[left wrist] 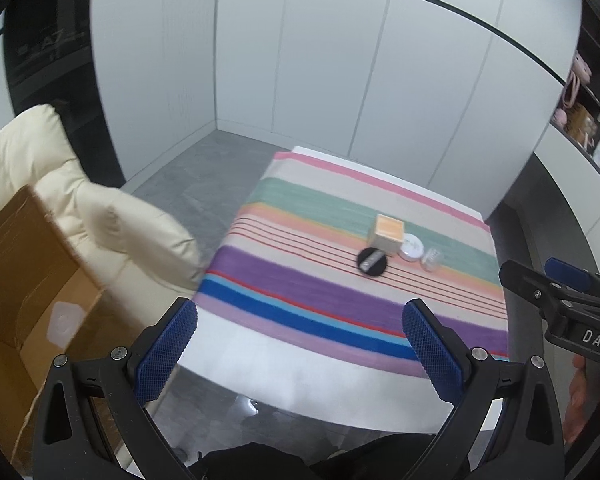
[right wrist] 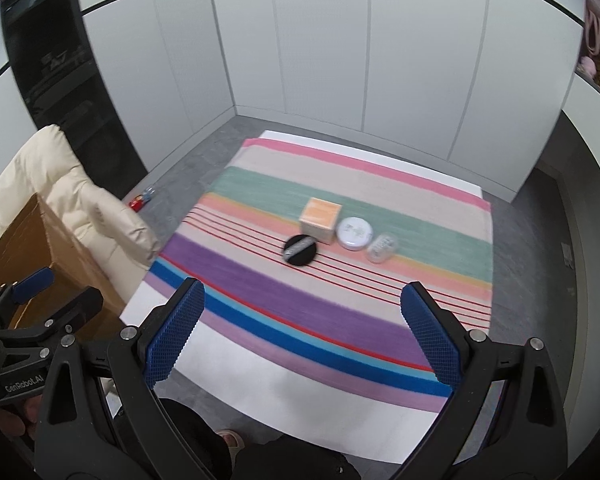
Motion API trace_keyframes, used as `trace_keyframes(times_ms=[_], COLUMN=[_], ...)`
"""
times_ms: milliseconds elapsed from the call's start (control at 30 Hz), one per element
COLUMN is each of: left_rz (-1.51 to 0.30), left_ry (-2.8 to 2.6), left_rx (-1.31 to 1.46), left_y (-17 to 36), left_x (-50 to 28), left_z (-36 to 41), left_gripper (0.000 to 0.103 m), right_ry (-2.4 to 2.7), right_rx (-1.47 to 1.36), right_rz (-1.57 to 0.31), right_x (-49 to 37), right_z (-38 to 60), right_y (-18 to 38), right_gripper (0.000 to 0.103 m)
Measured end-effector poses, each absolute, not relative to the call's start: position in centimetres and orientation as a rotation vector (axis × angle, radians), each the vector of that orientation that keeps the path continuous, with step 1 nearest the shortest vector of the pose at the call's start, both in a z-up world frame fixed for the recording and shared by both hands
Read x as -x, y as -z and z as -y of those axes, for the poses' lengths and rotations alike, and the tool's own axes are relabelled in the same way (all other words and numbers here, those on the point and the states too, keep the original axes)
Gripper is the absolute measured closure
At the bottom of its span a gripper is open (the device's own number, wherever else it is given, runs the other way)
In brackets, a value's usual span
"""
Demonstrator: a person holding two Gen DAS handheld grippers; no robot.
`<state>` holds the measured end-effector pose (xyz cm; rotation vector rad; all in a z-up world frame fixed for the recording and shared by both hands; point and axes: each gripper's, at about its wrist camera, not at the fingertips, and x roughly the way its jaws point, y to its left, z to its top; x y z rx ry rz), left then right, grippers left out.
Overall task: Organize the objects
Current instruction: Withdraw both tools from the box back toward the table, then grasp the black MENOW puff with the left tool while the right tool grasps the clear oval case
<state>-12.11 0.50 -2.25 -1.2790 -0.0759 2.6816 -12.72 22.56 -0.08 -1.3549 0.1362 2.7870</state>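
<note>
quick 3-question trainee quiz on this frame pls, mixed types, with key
1. True or false: the left tool is shut on the black round puff.
2. Which item sits right beside the white round tin, on the side away from the orange box?
A. cardboard box
B. small clear container
C. red bottle
3. Fill in: the four small items rest on a ______ cloth that covers the table.

Key:
1. False. Both the left tool and the right tool are open and well short of the items.
2. B, the small clear container.
3. Striped.
</note>
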Motion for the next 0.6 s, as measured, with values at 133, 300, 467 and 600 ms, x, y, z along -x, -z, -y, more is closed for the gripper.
trace_keyframes(times_ms=[133,300,467,600], left_rz=[0.037,-0.034,-0.096,-0.127], left_ry=[-2.66,-2.611,-2.567,-2.531], left_rx=[1.256,1.272,1.318,1.356], left_y=[1.8,2.7,4.9,7.1], left_x=[12.7,14.0,15.8,17.8], left_z=[-2.8,-5.8,-8.4,-10.5], left_gripper=[0.0,0.0,0.0,0.001], right_ry=[-2.759,-2.717,-2.665,-2.646], right_rx=[1.328,1.364,1.386,1.419], right_rz=[-0.129,-0.054,-0.033,-0.017], right_x=[12.3,12.6,13.8,15.3], right_z=[-24.6,-26.9,-29.4,-31.3], right_y=[0.3,2.3,4.4,6.6], right_gripper=[0.003,0.003,0.003,0.003])
